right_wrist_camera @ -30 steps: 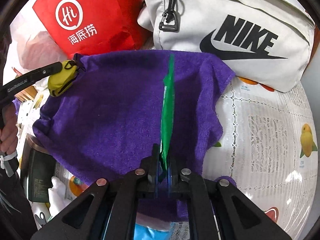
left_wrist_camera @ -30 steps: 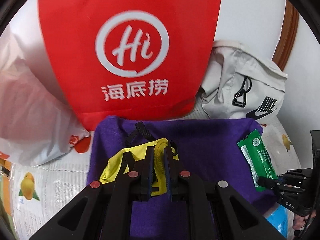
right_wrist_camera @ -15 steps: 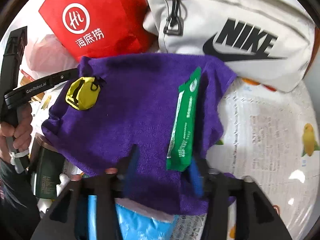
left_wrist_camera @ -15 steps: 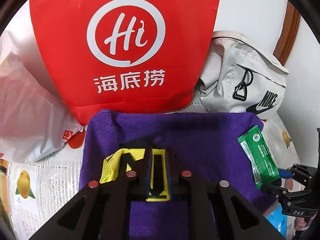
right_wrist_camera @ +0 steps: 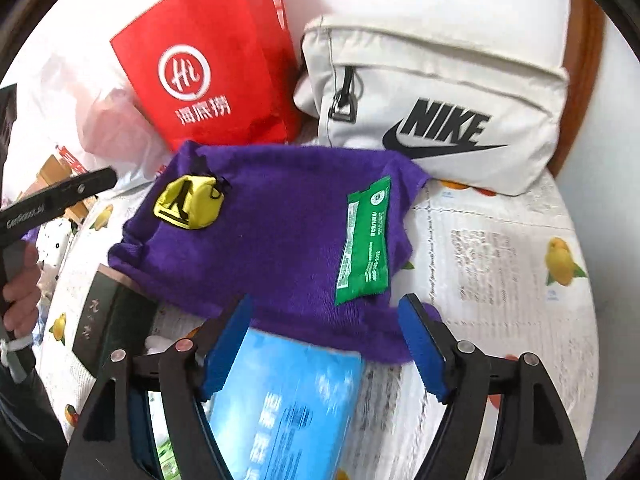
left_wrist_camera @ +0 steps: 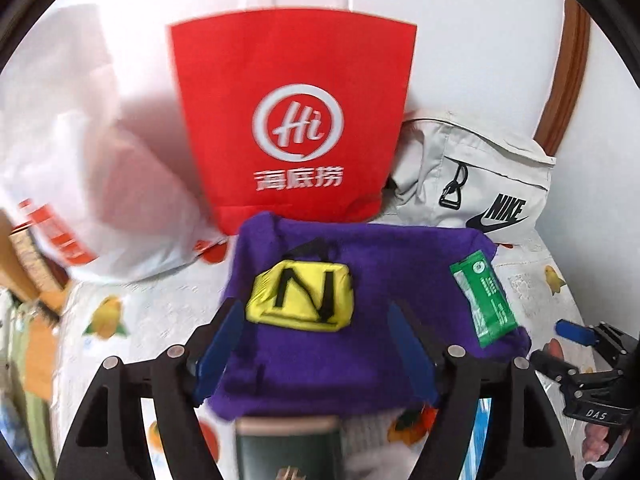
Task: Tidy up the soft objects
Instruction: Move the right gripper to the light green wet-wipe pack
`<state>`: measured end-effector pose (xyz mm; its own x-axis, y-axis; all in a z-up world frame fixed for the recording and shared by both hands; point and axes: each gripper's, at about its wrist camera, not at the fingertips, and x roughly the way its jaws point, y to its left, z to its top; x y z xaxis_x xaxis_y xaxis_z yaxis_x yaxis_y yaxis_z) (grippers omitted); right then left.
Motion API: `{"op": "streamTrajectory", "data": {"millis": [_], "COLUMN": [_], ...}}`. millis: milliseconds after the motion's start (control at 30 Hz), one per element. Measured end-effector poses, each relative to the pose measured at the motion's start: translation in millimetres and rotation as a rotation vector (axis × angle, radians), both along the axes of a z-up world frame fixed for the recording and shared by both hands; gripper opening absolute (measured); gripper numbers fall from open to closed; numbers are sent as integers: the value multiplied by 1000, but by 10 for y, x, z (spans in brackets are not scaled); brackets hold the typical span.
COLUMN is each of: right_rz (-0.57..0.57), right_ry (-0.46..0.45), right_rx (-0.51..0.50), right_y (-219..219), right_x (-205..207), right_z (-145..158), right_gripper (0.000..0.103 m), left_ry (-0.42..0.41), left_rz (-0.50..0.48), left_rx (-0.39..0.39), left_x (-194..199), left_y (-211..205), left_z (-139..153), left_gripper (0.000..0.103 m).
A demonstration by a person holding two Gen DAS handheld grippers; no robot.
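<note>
My left tongs (left_wrist_camera: 316, 350) are opening, blue pads spread wide, nothing pinched; the yellow pouch (left_wrist_camera: 302, 298) lies loose on the purple towel (left_wrist_camera: 360, 360) just ahead of the pads, not touched by them. My right tongs (right_wrist_camera: 326, 344) are opening too, empty, pads either side of the towel's near edge, with the green sachet (right_wrist_camera: 364, 240) lying flat on the towel just beyond them, free of both pads. In the right view the pouch (right_wrist_camera: 188, 202) sits at the towel's (right_wrist_camera: 276, 220) far left corner and the sachet toward its right side, well apart. In the left view the sachet (left_wrist_camera: 482, 300) is near the towel's right edge. Towel is spread on the worktop (right_wrist_camera: 500, 260), which has a white cloth printed with fruit. Behind the towel: red paper bag (left_wrist_camera: 294, 120) standing upright, white Nike bag (right_wrist_camera: 436, 108) to its right, touching or nearly touching the towel's back edge, white plastic bag (left_wrist_camera: 80, 160) to the left. A blue pack (right_wrist_camera: 288, 408) lies under my right tongs, partly tucked below the towel's front edge. A dark box (right_wrist_camera: 108, 320) sits at the towel's left front corner. The left tongs' arm (right_wrist_camera: 56, 200) and my hand (right_wrist_camera: 20, 284) show at the left edge of the right view. The left view is blurred.
</note>
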<state>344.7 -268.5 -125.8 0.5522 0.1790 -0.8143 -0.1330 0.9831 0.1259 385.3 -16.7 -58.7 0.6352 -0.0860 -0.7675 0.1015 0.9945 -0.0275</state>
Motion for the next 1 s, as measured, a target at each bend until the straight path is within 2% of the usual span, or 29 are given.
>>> {"op": "streamTrajectory", "data": {"millis": [100,233,333,400,533,600,700,867,1000], "right_rz": [7,-5,8,8,-8,6,3,14,54], "right_ry": [-43,-52,-89,-86,-74,-73,-75,-62,-51], "right_rx": [-8,-48,-72,-38,41,61,38,39,46], "right_y": [13,54,83,76,36,57,138,250,417], "right_x": [-226,-487,-740,-875,-1125,-1252,-1434,-1687,-1877], "right_z": [118,204,243,247,206,186,143,37,-83], "right_gripper": [75,75,75,75,75,75,75,75,75], "left_ry": [-20,-98,-121,-106,-84,-56,-11,34,45], "left_rz": [10,-3,10,16,11,6,-11,-15,23], "left_rx": [-5,-45,-75,-89,-53,-62,-99,-102,-78], "left_x": [-265,-683,-948,-1095,-1415,-1532,-1702,-1943,-2126], "left_y": [72,165,224,267,307,329,351,353,454], "left_z": [103,220,252,243,167,95,-45,-292,-462], "left_gripper": [76,76,76,76,76,76,76,76,76]}}
